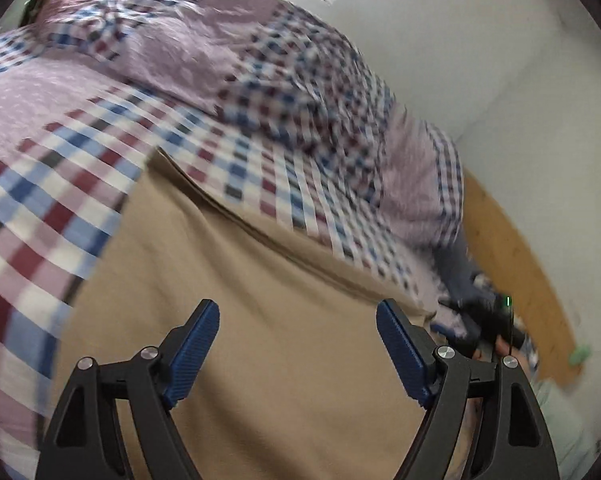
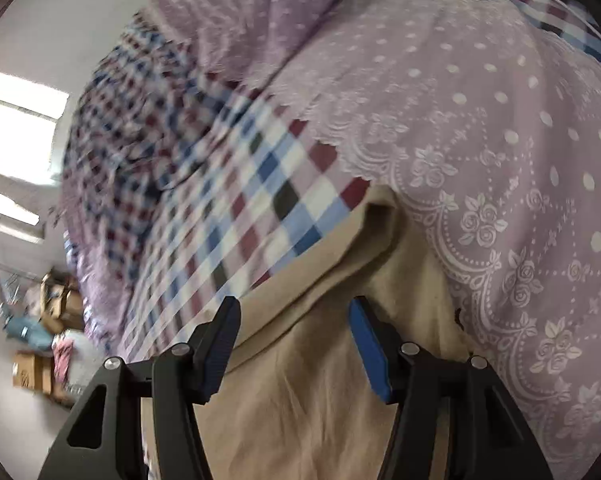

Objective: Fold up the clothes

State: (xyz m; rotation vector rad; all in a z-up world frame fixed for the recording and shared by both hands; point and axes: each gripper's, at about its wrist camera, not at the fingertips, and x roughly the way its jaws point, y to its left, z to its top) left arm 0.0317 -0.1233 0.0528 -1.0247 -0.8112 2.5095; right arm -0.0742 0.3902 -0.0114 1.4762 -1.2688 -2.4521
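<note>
Left wrist view: the beige cotton garment (image 1: 260, 340) lies flat on the checked and lilac-dotted bedspread (image 1: 60, 184), its folded edge running diagonally. Above it the left gripper (image 1: 298, 320) hangs with jaws apart, gripping nothing. Beside that edge the right gripper (image 2: 294, 320) stands parted too, empty. Past the garment rises a white wall (image 1: 480, 60).

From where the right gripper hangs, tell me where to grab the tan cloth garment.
Grip the tan garment's doubled folded edge just ahead of the open right gripper. Come straight forward and down: that raised ridge stands proud of the checked bedspread, giving the pads something to pinch.
</note>
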